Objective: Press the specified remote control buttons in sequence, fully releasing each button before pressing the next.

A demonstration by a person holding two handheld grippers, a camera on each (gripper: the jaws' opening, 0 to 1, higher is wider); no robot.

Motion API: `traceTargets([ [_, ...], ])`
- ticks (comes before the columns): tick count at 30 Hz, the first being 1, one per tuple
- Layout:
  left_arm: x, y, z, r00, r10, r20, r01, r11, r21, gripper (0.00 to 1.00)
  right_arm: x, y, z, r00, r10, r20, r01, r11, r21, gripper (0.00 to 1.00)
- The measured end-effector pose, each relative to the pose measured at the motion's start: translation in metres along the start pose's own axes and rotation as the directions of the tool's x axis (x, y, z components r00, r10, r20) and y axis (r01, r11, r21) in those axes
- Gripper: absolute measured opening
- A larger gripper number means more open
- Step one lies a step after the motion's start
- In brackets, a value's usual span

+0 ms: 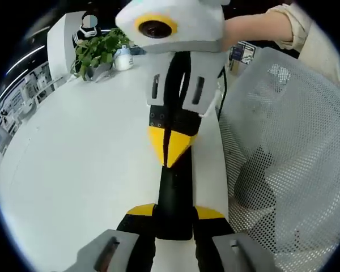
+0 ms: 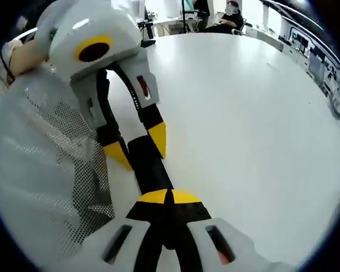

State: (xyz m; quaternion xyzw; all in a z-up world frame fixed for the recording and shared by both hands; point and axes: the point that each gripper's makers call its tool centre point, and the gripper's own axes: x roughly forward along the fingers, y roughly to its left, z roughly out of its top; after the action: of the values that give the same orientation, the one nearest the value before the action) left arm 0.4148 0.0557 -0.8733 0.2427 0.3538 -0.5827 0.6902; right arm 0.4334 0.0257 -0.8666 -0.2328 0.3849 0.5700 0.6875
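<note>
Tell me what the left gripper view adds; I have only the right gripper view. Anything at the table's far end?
Observer: A potted plant stands near the far edge of the table.
Operator: Anything beside it?
Observer: A small white container, close against the leaves; I cannot tell whether they touch.
Operator: What is behind my gripper?
Observer: Behind the right gripper, a beige sleeve reaches in from the side of the mesh chair.

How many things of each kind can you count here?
Yellow-tipped tools: 2 (left tool, right tool)
Slim black remote control: 1
Leafy green potted plant: 1
White mesh chair: 1
White round table: 1
Total: 6
</note>
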Motion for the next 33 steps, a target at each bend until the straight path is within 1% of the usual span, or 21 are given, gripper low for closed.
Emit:
traceTargets([
  [1, 0.000, 0.000, 0.000, 1.000, -0.002, 0.006, 0.002, 1.000, -0.004, 0.25, 0.000, 0.002, 0.000, 0.999, -0.009, 0.036, 0.010, 1.000, -0.013, 0.00],
  [3, 0.000, -0.001, 0.000, 1.000, -0.001, 0.008, 0.001, 1.000, 0.002, 0.25, -0.001, 0.003, 0.000, 0.997, -0.036, 0.061, 0.040, 0.997, -0.059, 0.00],
  [5, 0.001, -0.001, 0.000, 1.000, 0.000, 0.006, 0.000, 1.000, 0.011, 0.25, -0.002, 0.005, 0.000, 0.997, -0.044, 0.056, 0.050, 0.993, -0.110, 0.00],
  [6, 0.001, -0.001, 0.000, 1.000, 0.001, 0.006, -0.001, 1.000, 0.015, 0.25, -0.001, 0.005, 0.001, 0.997, -0.056, 0.048, 0.063, 0.985, -0.159, 0.00],
  [8, 0.001, -0.001, 0.000, 1.000, 0.000, 0.008, 0.000, 1.000, 0.018, 0.25, -0.001, 0.007, 0.002, 0.997, -0.068, 0.024, 0.071, 0.974, -0.217, 0.00],
  [10, 0.001, -0.001, 0.000, 1.000, -0.002, 0.010, 0.002, 1.000, 0.019, 0.25, -0.001, 0.007, 0.003, 0.998, -0.069, 0.013, 0.070, 0.971, -0.227, 0.00],
  [14, 0.001, -0.002, 0.000, 1.000, -0.005, 0.011, 0.005, 1.000, 0.027, 0.24, -0.002, 0.006, 0.003, 0.999, -0.053, 0.012, 0.054, 0.976, -0.212, 0.00],
  [17, 0.000, -0.001, -0.001, 1.000, -0.009, 0.021, 0.009, 1.000, 0.017, 0.24, -0.002, 0.013, 0.001, 1.000, -0.015, 0.013, 0.017, 0.981, -0.192, 0.00],
  [20, 0.000, -0.002, 0.000, 0.999, -0.012, 0.030, 0.011, 1.000, 0.014, 0.24, -0.001, 0.015, 0.001, 1.000, -0.026, 0.008, 0.027, 0.976, -0.215, 0.00],
  [21, 0.000, -0.002, 0.000, 0.999, -0.012, 0.032, 0.012, 1.000, 0.013, 0.24, -0.001, 0.015, 0.001, 1.000, -0.029, 0.000, 0.029, 0.974, -0.226, 0.00],
  [23, 0.000, -0.002, 0.000, 0.999, -0.013, 0.036, 0.012, 1.000, 0.011, 0.24, 0.000, 0.017, 0.002, 0.999, -0.031, -0.020, 0.024, 0.960, -0.281, 0.00],
  [25, 0.000, -0.002, 0.000, 0.999, -0.011, 0.042, 0.011, 1.000, 0.008, 0.24, 0.003, 0.023, 0.004, 0.999, -0.006, -0.033, -0.004, 0.952, -0.307, 0.00],
  [26, 0.000, -0.002, 0.000, 0.999, -0.010, 0.049, 0.009, 1.000, 0.008, 0.24, 0.002, 0.021, 0.004, 0.997, -0.026, -0.068, 0.000, 0.932, -0.363, 0.00],
  [27, 0.000, -0.002, -0.001, 0.998, -0.009, 0.055, 0.009, 1.000, 0.002, 0.24, 0.002, 0.021, 0.003, 0.996, -0.030, -0.089, -0.007, 0.922, -0.386, 0.00],
  [28, 0.000, -0.001, -0.001, 0.998, -0.008, 0.068, 0.008, 1.000, -0.005, 0.24, 0.003, 0.021, 0.003, 0.992, -0.036, -0.120, -0.013, 0.923, -0.385, 0.00],
  [30, -0.001, -0.001, -0.001, 0.996, -0.008, 0.084, 0.009, 1.000, -0.017, 0.24, 0.003, 0.019, 0.004, 0.986, -0.041, -0.159, -0.016, 0.940, -0.341, 0.00],
  [33, -0.001, -0.001, -0.001, 0.994, -0.007, 0.112, 0.010, 0.999, -0.031, 0.24, 0.004, 0.017, 0.004, 0.981, -0.037, -0.188, -0.028, 0.944, -0.329, 0.00],
])
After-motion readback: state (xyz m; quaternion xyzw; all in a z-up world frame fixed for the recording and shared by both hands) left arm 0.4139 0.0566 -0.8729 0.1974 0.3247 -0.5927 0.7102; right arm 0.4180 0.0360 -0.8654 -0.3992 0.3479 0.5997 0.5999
